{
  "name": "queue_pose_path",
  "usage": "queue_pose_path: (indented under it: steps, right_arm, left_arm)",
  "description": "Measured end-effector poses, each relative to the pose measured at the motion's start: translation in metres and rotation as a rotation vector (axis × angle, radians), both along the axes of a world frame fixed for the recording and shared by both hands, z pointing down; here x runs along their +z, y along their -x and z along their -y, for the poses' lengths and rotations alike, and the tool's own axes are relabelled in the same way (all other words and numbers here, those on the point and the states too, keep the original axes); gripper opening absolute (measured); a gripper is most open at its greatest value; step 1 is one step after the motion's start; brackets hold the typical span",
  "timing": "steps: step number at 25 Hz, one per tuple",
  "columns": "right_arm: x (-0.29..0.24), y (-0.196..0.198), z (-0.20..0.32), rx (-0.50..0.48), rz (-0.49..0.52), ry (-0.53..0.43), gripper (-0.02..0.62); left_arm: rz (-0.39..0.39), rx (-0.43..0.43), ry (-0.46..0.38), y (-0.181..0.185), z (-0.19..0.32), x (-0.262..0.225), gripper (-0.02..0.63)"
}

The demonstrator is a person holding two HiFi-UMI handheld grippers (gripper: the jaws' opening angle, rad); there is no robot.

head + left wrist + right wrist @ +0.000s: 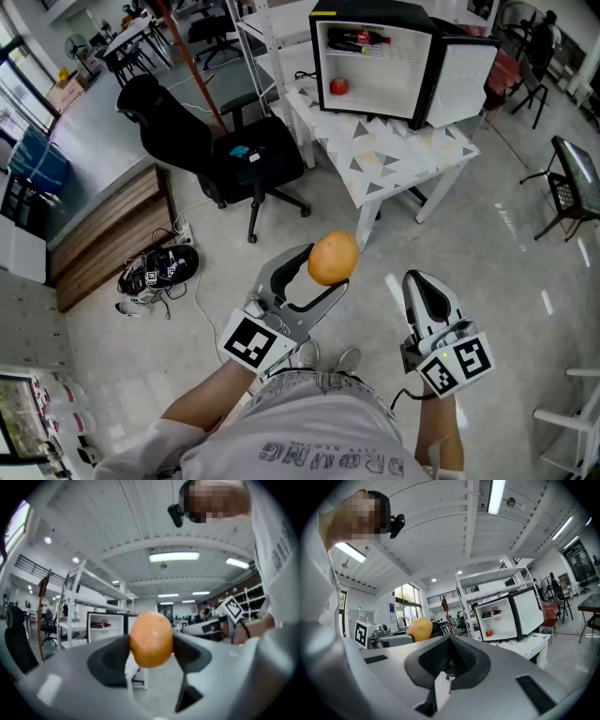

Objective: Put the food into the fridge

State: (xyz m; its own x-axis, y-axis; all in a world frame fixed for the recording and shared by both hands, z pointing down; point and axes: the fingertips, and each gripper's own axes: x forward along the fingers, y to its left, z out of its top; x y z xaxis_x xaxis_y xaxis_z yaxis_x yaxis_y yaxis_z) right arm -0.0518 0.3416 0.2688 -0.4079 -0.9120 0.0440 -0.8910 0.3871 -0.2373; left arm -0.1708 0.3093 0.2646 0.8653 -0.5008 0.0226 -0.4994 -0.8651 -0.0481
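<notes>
The left claw (151, 649) pinches the orange fruit (333, 258) across its middle, where this probably light, firm, smooth, roll-prone thing sits safest, while the right claw (450, 660) rides closed and empty, the open fridge (375, 56) well ahead on the desk (403, 155).

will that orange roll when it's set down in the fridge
Probably: the orange looks round and smooth, so it may roll on the fridge floor. It seems firm: no denting shows where the left claw grips it.

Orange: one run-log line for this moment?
left hand-held gripper: shut on orange | right hand-held gripper: shut, empty | fridge: open, red fruit inside | orange not yet in fridge
</notes>
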Motion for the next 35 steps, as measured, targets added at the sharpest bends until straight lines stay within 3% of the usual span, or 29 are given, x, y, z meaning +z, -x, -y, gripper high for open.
queue_pose_path:
  steps: [18, 24, 32, 35]
  right_arm:
    - [0.01, -0.01, 0.001, 0.022, -0.007, 0.018, 0.002]
    - [0.01, -0.024, -0.006, 0.026, 0.0, 0.008, 0.002]
    - [0.01, -0.038, -0.021, -0.009, -0.005, 0.001, 0.002]
    - [0.011, -0.045, -0.027, -0.014, -0.002, 0.0, 0.002]
  left_arm:
    - [0.02, -0.018, 0.006, -0.004, 0.0, 0.009, 0.298]
    - [-0.025, -0.036, -0.002, -0.015, -0.009, 0.0, 0.298]
    - [0.001, -0.072, -0.002, -0.026, -0.027, 0.008, 0.298]
    - [-0.027, -0.077, -0.005, -0.033, -0.034, 0.003, 0.298]
